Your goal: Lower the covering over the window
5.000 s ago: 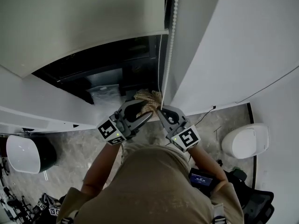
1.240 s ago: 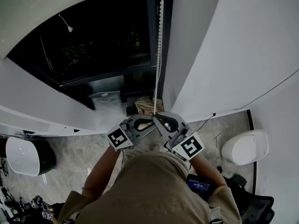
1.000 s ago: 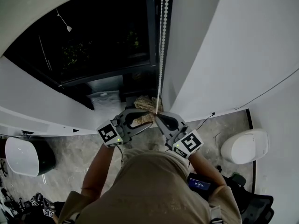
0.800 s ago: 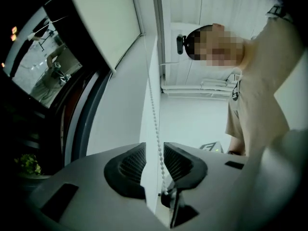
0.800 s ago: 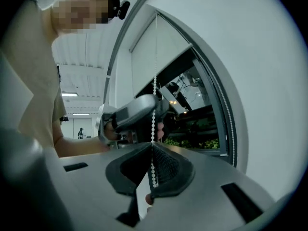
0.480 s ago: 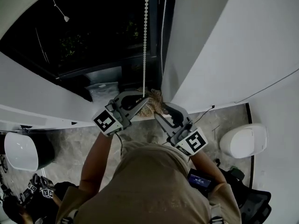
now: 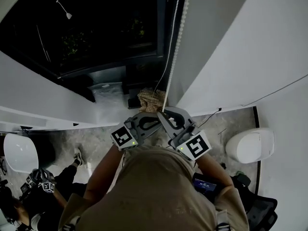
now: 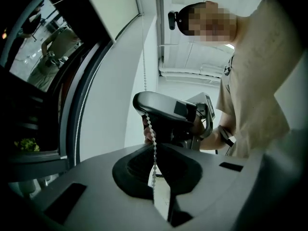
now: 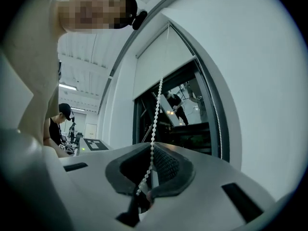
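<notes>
1. My left gripper (image 8: 159, 191) and right gripper (image 9: 144, 190) have both just closed, each pinching the bead chain (image 7: 175, 47).
2. The chain runs straight up from them, along the window's (image 7: 96, 28) right edge.
3. The blind (image 9: 161, 64) sits high above; my right gripper is nearer it.

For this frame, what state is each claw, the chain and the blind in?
left claw: just closed, shut on the bead chain.
right claw: just closed, shut on the bead chain.
bead chain: hanging, gripped by both claws.
blind: partly down; lower glass uncovered.
</notes>
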`<state>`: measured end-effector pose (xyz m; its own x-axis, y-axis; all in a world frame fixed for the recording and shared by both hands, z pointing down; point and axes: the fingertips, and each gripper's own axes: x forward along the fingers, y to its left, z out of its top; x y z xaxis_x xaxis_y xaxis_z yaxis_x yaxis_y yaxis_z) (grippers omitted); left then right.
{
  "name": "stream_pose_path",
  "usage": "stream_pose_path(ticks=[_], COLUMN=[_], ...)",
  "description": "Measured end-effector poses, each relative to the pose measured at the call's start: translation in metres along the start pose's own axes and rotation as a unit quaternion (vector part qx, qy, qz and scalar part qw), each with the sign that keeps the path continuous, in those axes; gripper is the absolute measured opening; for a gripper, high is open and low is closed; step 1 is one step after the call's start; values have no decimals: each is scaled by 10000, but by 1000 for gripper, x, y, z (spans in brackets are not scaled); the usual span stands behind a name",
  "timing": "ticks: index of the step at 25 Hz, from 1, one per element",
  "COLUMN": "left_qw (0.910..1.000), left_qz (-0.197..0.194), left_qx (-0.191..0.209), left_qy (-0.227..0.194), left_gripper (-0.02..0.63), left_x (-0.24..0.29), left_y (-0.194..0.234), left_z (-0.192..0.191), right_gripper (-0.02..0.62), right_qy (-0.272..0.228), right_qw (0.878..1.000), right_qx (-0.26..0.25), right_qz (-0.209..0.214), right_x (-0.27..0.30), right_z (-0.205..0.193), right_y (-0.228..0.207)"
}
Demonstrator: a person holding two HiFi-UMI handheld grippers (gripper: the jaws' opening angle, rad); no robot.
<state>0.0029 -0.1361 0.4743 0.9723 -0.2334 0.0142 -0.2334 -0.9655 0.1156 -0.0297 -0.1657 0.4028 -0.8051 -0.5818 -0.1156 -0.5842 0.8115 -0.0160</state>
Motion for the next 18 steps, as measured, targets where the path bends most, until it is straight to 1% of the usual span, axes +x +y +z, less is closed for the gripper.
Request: stream_pose_path(ticks=[2,3,4,5,7,8,9,10,12,13,14,15,16,17,18], left_qw=[9999,9997,9992,9982,9946,9933,9930,9935,9947,9947,9941,9930,9917,9906,9904], left_qz=[-146,-210,-246,-243,-145,-101,-80,-71,9,107,215,309,393,473,532], left_qx=[62,30,-14,-29,33,141,292,438,591,611,605,588,573,570,566], left_qy=[-30,-125,-301,-545,-1030,-1144,-1141,-1051,-842,-820,-872,-976,-1084,-1149,-1147], left_gripper=[25,51,125,150,150,150,150,150,147,68,20,18,17,17,17], left_x=[-5,-11,-18,-27,-39,-38,-32,-24,-8,-3,-1,-2,-4,-6,-7], left_y=[-2,-1,5,12,25,26,24,21,16,17,21,26,31,36,40], left_z=[2,5,11,21,52,68,81,91,101,102,102,100,98,95,90], right_gripper=[17,17,17,16,15,15,15,15,16,17,17,17,30,100,139], right_qy=[-76,-89,-76,-21,234,366,432,432,366,323,267,197,120,9,-145], right_qw=[9998,9997,9995,9994,9992,9988,9986,9986,9992,9994,9995,9996,9996,9995,9991], right_qx=[89,135,175,210,249,274,297,291,173,128,133,181,245,317,387], right_qz=[-128,-188,-236,-264,-218,-166,-121,-83,-17,13,43,72,80,33,-79], right_x=[-1,-3,-5,-7,-7,-8,-8,-7,-4,-4,-5,-9,-14,-19,-24], right_z=[2,-1,-6,-14,-37,-46,-51,-50,-44,-42,-40,-37,-34,-28,-21], right_y=[-2,-5,-8,-10,-6,-3,0,3,6,7,8,7,4,-1,-7])
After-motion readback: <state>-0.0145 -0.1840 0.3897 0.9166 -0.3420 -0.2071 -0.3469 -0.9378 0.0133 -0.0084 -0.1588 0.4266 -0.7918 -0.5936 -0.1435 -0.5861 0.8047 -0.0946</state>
